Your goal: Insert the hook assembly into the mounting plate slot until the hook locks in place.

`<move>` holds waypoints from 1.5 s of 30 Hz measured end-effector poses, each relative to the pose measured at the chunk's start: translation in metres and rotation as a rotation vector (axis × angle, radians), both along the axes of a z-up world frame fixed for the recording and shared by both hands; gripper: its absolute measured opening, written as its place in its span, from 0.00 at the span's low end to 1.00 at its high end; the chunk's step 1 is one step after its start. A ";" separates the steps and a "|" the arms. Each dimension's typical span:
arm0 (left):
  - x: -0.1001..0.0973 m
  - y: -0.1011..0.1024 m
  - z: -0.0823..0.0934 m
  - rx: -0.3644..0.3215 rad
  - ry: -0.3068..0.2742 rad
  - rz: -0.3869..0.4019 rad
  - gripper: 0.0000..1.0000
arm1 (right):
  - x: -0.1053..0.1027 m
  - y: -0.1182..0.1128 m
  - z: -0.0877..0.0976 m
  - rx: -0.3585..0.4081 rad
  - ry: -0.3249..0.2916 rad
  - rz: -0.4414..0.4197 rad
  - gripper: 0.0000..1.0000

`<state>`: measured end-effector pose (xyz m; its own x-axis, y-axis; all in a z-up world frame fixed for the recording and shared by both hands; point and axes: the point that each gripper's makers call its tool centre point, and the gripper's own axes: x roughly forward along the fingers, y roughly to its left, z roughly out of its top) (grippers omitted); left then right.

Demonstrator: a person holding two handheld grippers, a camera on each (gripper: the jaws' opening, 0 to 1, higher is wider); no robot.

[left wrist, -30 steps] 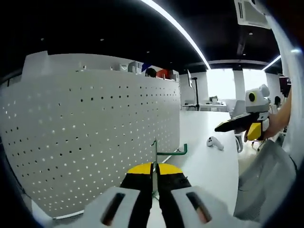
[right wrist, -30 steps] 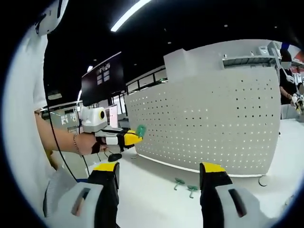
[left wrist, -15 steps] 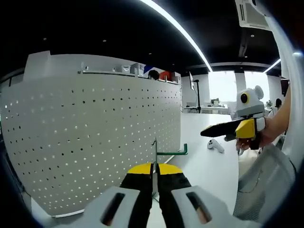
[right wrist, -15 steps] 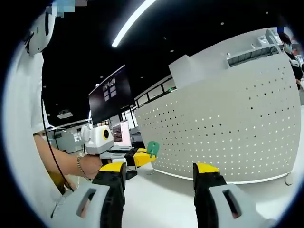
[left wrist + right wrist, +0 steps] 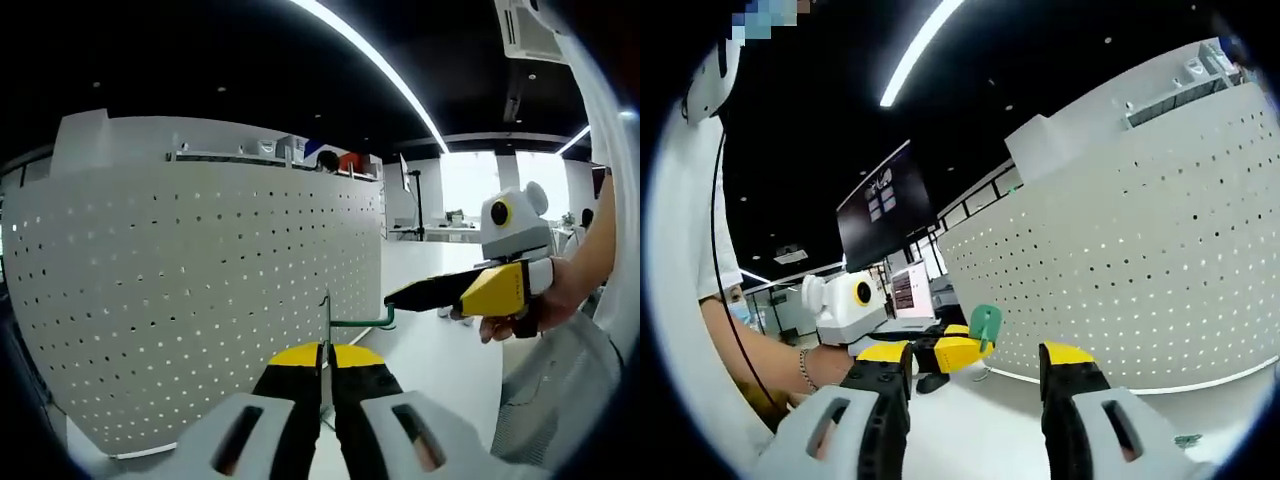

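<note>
1. Left hand-held gripper (image 5: pixel 325 375): two black jaws with yellow tips, rising from pale grey moulded finger blocks, each with a dark slanted slot.
2. The same gripper seen in the right gripper view (image 5: pixel 975 345): white rounded housing, yellow band, black jaw section.
3. Right hand-held gripper (image 5: pixel 975 385): black jaws, yellow caps at the tips, grey bases with dark slots.
4. In the left gripper view (image 5: pixel 400 297) it shows a long black jaw, yellow wedge body, white top housing.
5. Person: white short sleeve (image 5: pixel 710 230), thin bracelet (image 5: pixel 803 368) at the wrist, black cable (image 5: pixel 725 280) hanging along the arm.
</note>
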<state>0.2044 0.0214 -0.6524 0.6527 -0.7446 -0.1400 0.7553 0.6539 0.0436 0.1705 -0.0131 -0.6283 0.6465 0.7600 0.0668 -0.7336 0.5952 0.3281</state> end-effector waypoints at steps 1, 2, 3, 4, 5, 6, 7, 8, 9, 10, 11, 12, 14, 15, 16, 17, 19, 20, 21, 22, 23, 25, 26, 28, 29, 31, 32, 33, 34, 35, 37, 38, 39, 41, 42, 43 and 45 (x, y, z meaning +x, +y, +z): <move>0.000 0.000 0.000 -0.002 -0.001 0.001 0.02 | 0.000 0.001 0.000 -0.001 -0.001 0.001 0.48; 0.001 0.001 0.001 -0.005 0.000 0.004 0.02 | 0.001 0.003 0.000 -0.006 -0.001 0.006 0.48; 0.001 0.001 0.001 -0.006 0.000 0.006 0.02 | 0.001 0.004 0.001 -0.006 0.000 0.008 0.47; 0.001 0.002 0.002 -0.006 -0.002 0.008 0.02 | 0.001 0.007 0.002 -0.003 -0.004 0.014 0.47; 0.001 0.002 0.003 -0.007 -0.002 0.008 0.02 | 0.002 0.008 0.002 -0.001 -0.004 0.015 0.47; 0.001 0.003 0.003 -0.009 -0.003 0.009 0.02 | 0.002 0.010 0.003 0.002 -0.003 0.016 0.47; 0.001 0.003 0.003 -0.007 -0.004 0.010 0.02 | 0.003 0.011 0.003 0.003 -0.004 0.018 0.46; 0.000 0.003 0.004 -0.009 -0.006 0.011 0.02 | 0.003 0.014 0.004 0.003 -0.007 0.024 0.46; 0.000 0.003 0.004 -0.011 -0.004 0.011 0.02 | 0.003 0.016 0.004 0.002 -0.010 0.028 0.45; 0.000 0.004 0.005 -0.012 -0.006 0.014 0.02 | 0.003 0.018 0.004 0.000 -0.015 0.034 0.43; 0.000 0.004 0.005 -0.012 -0.008 0.016 0.02 | 0.004 0.019 0.004 -0.002 -0.017 0.035 0.42; 0.000 0.004 0.006 -0.014 -0.007 0.015 0.02 | 0.005 0.021 0.005 -0.005 -0.023 0.036 0.41; 0.000 0.006 0.007 -0.017 -0.009 0.022 0.02 | 0.008 0.025 0.006 0.004 -0.020 0.038 0.41; 0.000 0.006 0.007 -0.021 -0.008 0.022 0.02 | 0.009 0.026 0.006 0.005 -0.020 0.038 0.39; 0.000 0.006 0.007 -0.022 -0.008 0.023 0.02 | 0.010 0.028 0.006 0.004 -0.021 0.037 0.38; 0.000 0.007 0.008 -0.019 -0.011 0.025 0.02 | 0.011 0.029 0.006 0.004 -0.021 0.037 0.37; -0.001 0.006 0.009 -0.024 -0.012 0.024 0.02 | 0.014 0.031 0.007 0.017 -0.019 0.038 0.36; -0.001 0.007 0.009 -0.022 -0.014 0.026 0.02 | 0.014 0.032 0.008 0.019 -0.020 0.037 0.34; -0.001 0.007 0.010 -0.021 -0.017 0.027 0.02 | 0.015 0.032 0.009 0.022 -0.021 0.037 0.32; -0.001 0.007 0.010 -0.024 -0.016 0.028 0.02 | 0.016 0.033 0.009 0.025 -0.019 0.036 0.31; 0.000 0.008 0.010 -0.026 -0.015 0.032 0.02 | 0.017 0.033 0.009 0.025 -0.017 0.033 0.30; 0.000 0.008 0.012 -0.030 -0.018 0.033 0.02 | 0.019 0.033 0.010 0.037 -0.018 0.027 0.27; 0.000 0.008 0.012 -0.027 -0.019 0.035 0.02 | 0.020 0.033 0.010 0.039 -0.018 0.026 0.26; 0.000 0.008 0.013 -0.032 -0.019 0.033 0.02 | 0.021 0.033 0.011 0.045 -0.020 0.020 0.23; 0.000 0.008 0.013 -0.030 -0.019 0.035 0.02 | 0.021 0.033 0.011 0.048 -0.021 0.019 0.21; -0.001 0.008 0.013 -0.031 -0.021 0.034 0.02 | 0.022 0.034 0.011 0.051 -0.020 0.018 0.19; -0.001 0.008 0.014 -0.035 -0.021 0.035 0.02 | 0.023 0.034 0.011 0.057 -0.014 0.018 0.18; -0.001 0.009 0.014 -0.034 -0.021 0.036 0.02 | 0.023 0.035 0.011 0.056 -0.017 0.016 0.16; -0.002 0.009 0.014 -0.035 -0.021 0.035 0.02 | 0.023 0.035 0.011 0.049 -0.019 0.016 0.14; -0.002 0.009 0.014 -0.038 -0.020 0.036 0.02 | 0.022 0.036 0.011 0.045 -0.022 0.018 0.13; -0.002 0.009 0.015 -0.043 -0.021 0.038 0.02 | 0.023 0.037 0.012 0.041 -0.031 0.015 0.12; -0.002 0.009 0.016 -0.049 -0.020 0.039 0.02 | 0.023 0.038 0.012 0.041 -0.029 0.015 0.11; -0.002 0.009 0.016 -0.050 -0.020 0.040 0.02 | 0.023 0.038 0.012 0.043 -0.030 0.014 0.11; -0.003 0.008 0.015 -0.046 -0.020 0.038 0.02 | 0.024 0.039 0.013 0.044 -0.036 0.010 0.09; -0.004 0.008 0.015 -0.046 -0.020 0.038 0.02 | 0.024 0.039 0.014 0.048 -0.038 0.008 0.08; -0.005 0.008 0.015 -0.050 -0.020 0.039 0.02 | 0.025 0.040 0.015 0.048 -0.036 0.007 0.08; -0.005 0.008 0.015 -0.052 -0.019 0.041 0.02 | 0.026 0.041 0.015 0.046 -0.036 0.003 0.06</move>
